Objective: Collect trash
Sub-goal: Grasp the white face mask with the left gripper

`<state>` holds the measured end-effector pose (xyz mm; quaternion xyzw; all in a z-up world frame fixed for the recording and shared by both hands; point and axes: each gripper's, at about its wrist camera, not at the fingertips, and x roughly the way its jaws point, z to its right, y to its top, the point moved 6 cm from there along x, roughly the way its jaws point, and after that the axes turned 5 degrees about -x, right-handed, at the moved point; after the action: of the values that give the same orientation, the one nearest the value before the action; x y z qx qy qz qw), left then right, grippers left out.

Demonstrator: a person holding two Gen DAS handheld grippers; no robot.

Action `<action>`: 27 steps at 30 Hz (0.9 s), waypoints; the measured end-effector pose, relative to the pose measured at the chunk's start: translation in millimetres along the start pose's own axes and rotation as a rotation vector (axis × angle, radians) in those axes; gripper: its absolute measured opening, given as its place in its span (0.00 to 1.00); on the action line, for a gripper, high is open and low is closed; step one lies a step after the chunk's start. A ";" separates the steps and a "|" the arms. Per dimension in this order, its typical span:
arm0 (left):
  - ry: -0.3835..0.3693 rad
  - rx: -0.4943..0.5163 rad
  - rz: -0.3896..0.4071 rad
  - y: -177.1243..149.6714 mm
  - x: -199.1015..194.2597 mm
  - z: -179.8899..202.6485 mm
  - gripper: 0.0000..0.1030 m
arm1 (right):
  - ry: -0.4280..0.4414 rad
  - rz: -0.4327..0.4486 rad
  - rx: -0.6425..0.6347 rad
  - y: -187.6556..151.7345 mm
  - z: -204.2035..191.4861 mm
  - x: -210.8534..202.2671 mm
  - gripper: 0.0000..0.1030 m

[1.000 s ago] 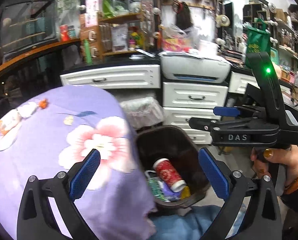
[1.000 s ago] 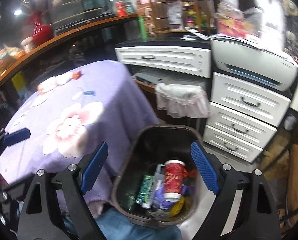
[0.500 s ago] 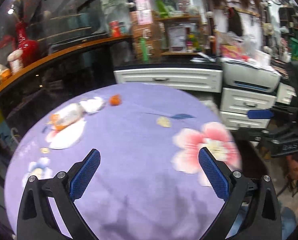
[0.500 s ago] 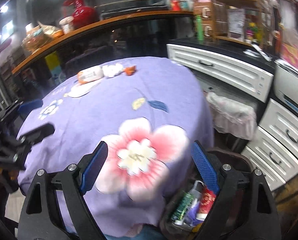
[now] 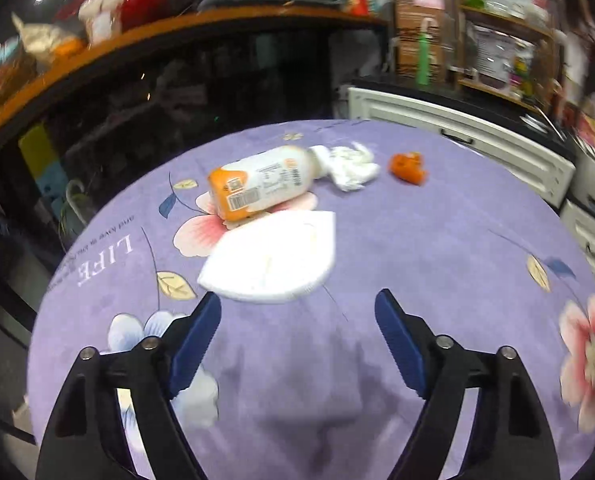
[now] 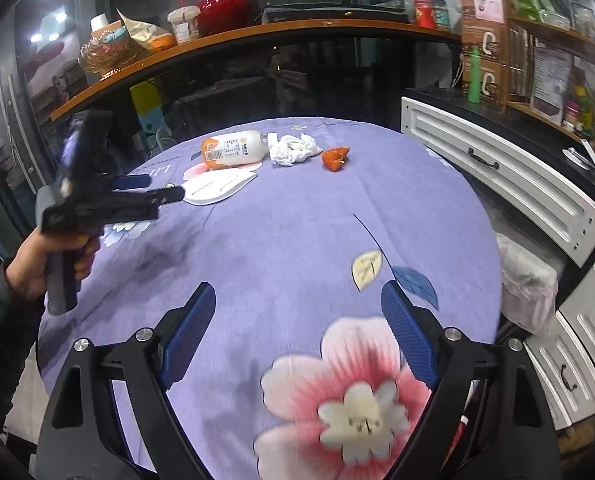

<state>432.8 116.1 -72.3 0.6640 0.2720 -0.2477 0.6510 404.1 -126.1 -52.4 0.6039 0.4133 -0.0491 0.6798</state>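
Observation:
Trash lies at the far side of a round table with a purple flowered cloth (image 5: pixel 437 248): a white and orange bottle (image 5: pixel 257 186) on its side, a crumpled white tissue (image 5: pixel 353 166), an orange scrap (image 5: pixel 407 165) and a flat white paper plate (image 5: pixel 273 256). My left gripper (image 5: pixel 297 304) hovers just short of the plate, its jaws closing with nothing between them. In the right wrist view the same bottle (image 6: pixel 233 150), tissue (image 6: pixel 293 148), scrap (image 6: pixel 335 158) and plate (image 6: pixel 217 186) show farther off. My right gripper (image 6: pixel 297 300) stands open and empty over the cloth (image 6: pixel 297 232).
A hand (image 6: pixel 37 264) holds the left gripper at the left of the right wrist view. White drawers (image 6: pixel 509 184) and a plastic bag (image 6: pixel 529 288) stand right of the table. A curved wooden counter (image 6: pixel 217 40) with a red vase and jars runs behind.
Both grippers swung left from over the bin to over the table. The bin has dropped out of the left wrist view; the trash on the cloth is now close. The left jaws have narrowed.

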 end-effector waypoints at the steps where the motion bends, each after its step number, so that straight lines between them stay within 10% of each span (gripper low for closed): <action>1: 0.000 -0.003 -0.007 4.3 7.4 -0.5 0.74 | 0.003 -0.005 0.000 2.3 -0.2 5.1 0.82; 10: 0.055 0.039 -0.112 18.9 83.0 2.5 0.54 | 0.005 -0.050 -0.030 16.7 -1.3 43.0 0.82; 15: 0.031 0.044 -0.108 14.6 80.6 4.4 0.03 | 0.003 -0.055 -0.048 33.4 -0.8 62.8 0.82; 27: -0.056 -0.096 0.093 19.5 3.2 -24.7 0.03 | -0.009 -0.119 0.019 90.8 26.6 152.6 0.82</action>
<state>447.9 140.9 -59.5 0.6369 0.2342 -0.2221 0.7001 568.6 -58.9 -78.2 0.5843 0.4447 -0.0960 0.6720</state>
